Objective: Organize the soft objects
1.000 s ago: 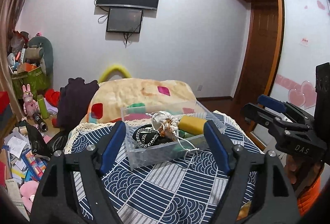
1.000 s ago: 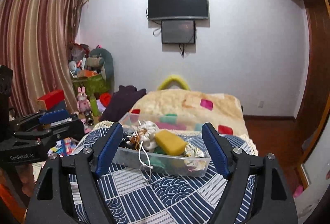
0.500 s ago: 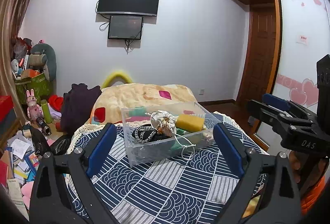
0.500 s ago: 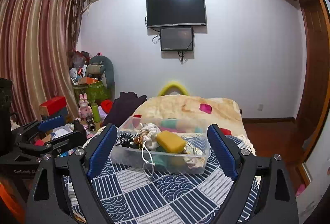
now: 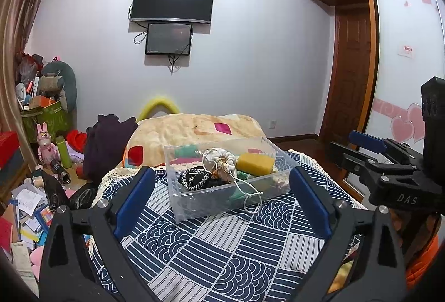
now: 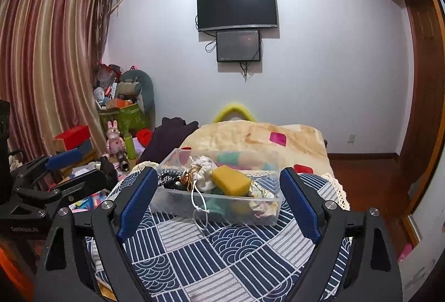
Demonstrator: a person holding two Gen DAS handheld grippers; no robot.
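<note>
Patterned bedspread (image 5: 211, 246), filled clear bin (image 5: 194, 204), tools spread

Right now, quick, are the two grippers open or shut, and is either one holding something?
Left gripper: open, holding nothing.
Right gripper: open, holding nothing.

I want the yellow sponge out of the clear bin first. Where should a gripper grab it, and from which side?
Grip the yellow sponge across its short sides, coming from above. It lies on top of the pile in the clear bin, higher than the rim, so its upper faces are free. The white drawstring pouch presses against its left end, so the open right gripper looks better placed.
</note>
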